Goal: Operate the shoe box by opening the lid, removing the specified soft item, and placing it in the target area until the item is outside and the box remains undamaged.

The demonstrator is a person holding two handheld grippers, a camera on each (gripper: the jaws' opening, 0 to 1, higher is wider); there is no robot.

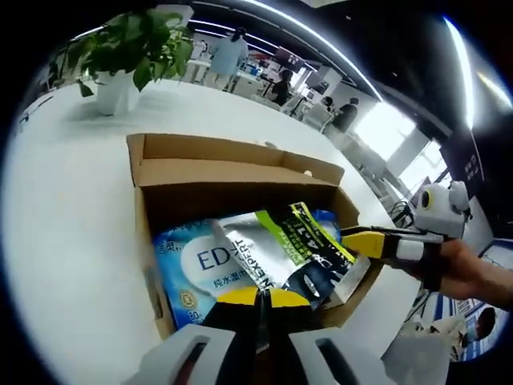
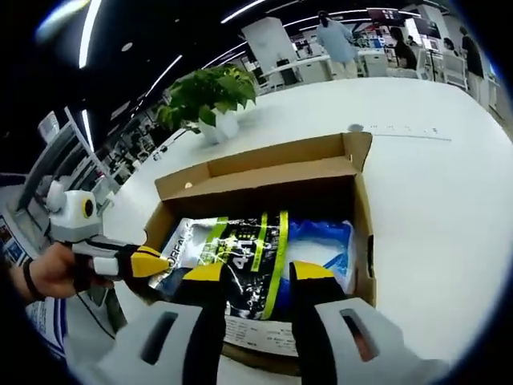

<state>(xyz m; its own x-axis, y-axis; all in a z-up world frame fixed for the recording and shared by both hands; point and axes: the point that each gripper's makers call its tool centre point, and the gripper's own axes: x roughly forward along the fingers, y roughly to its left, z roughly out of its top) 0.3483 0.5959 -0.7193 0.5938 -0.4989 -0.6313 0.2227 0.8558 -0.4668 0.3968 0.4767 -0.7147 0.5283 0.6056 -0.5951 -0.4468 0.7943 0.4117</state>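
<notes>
The shoe box [image 2: 264, 172] sits open on the white desk [image 2: 433, 168]; left gripper [image 1: 258, 298] jaws pressed together above the pouches [image 1: 280, 245]; right gripper [image 2: 252, 277] jaws parted, empty.

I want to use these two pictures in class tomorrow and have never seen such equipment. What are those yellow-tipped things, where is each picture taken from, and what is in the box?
No robot here: a person holds a two-jaw gripper in each hand, and a camera rides on each.

In the left gripper view, the left gripper rises from the bottom, jaws close together; whether it grips anything is unclear. The right gripper enters from the right.

In the right gripper view, the right gripper stands open over the box.

The open cardboard box sits on a white table. Inside lie a black-and-green pouch and a blue pack. A potted plant stands behind.
</notes>
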